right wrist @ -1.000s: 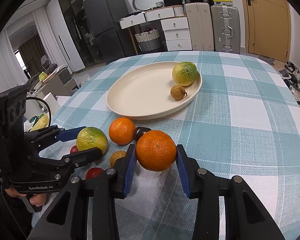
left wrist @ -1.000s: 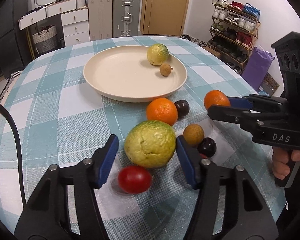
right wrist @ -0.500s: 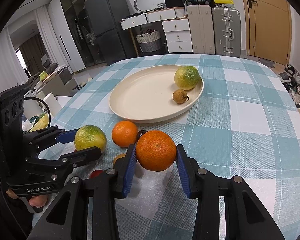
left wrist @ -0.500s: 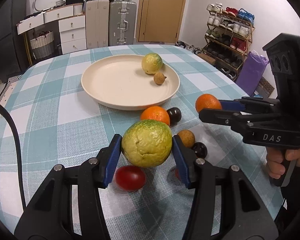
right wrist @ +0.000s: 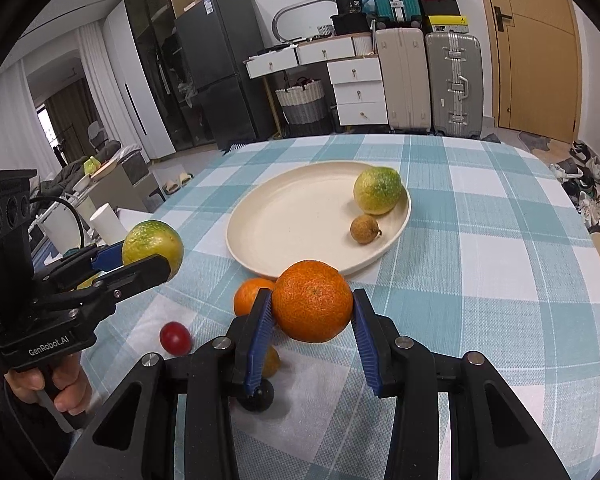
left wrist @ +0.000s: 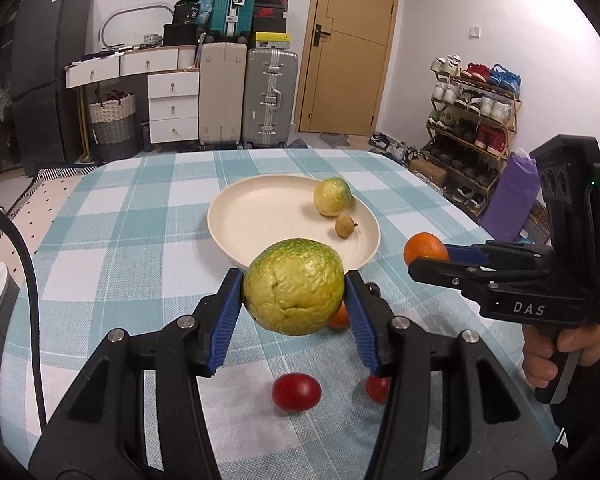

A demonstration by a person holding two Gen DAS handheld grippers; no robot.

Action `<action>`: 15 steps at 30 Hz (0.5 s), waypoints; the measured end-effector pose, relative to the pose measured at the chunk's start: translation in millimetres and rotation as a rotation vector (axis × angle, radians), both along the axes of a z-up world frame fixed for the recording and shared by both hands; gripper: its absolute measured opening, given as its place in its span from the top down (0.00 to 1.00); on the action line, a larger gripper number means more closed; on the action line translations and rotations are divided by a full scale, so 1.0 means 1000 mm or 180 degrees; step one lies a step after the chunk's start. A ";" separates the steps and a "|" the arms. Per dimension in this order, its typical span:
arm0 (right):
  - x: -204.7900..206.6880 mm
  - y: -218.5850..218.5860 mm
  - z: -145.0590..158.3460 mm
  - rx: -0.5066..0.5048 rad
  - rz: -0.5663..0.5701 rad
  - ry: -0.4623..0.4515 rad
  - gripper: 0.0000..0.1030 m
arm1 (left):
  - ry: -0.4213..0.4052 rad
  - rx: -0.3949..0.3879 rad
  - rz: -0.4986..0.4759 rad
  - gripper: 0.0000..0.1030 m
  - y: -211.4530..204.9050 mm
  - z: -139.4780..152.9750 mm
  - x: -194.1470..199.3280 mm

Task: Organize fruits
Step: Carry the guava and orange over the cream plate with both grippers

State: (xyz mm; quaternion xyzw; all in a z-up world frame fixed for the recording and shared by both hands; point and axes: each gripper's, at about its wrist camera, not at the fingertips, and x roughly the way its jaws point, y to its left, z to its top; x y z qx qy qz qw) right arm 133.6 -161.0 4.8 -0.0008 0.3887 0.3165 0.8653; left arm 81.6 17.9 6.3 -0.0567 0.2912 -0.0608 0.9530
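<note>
- I had both hands loaded: my left gripper point(left wrist: 294, 294) was clamped on the green-yellow citrus point(left wrist: 294, 286), lifted clear of the cloth, and my right gripper point(right wrist: 312, 312) was clamped on an orange point(right wrist: 312, 300), also off the table.
- The step in hand, as I judged it, was the carry to the cream plate point(left wrist: 260, 220), which already held a second green citrus point(left wrist: 332, 196) and a small brown fruit point(left wrist: 345, 225) near its right rim.
- Left behind on the checked tablecloth point(left wrist: 140, 208) were another orange point(right wrist: 250, 294), a red cherry tomato point(left wrist: 296, 392), a second red one point(left wrist: 378, 388) and a dark round fruit point(right wrist: 256, 396), all close below my grippers.
- The next move called for bringing each fruit over the near rim and lowering it onto the bare left half of the plate before parting the pads, gently, since round fruit would likely roll.
- Room looked ample: the plate's left and middle were bare, and the table beyond it was open.
- My concern was the two grippers converging on one plate; I thought going one at a time safer.
</note>
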 end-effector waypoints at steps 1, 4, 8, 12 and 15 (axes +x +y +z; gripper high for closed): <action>0.001 0.000 0.002 0.0013 -0.0007 -0.0010 0.61 | -0.0018 -0.0005 0.0011 0.53 0.001 0.002 0.000; 0.004 -0.001 0.006 0.0053 -0.0026 -0.0048 0.61 | -0.0049 -0.0018 0.0037 0.53 0.004 0.006 0.005; 0.009 0.000 0.010 0.0077 -0.0046 -0.0083 0.61 | -0.0088 -0.0028 0.0057 0.53 0.007 0.012 0.013; 0.015 0.003 0.010 0.0098 -0.0058 -0.0085 0.61 | -0.0114 -0.0057 0.0071 0.53 0.009 0.016 0.025; 0.019 0.006 0.010 0.0111 -0.0052 -0.0105 0.61 | -0.0133 -0.0055 0.0077 0.53 0.009 0.018 0.032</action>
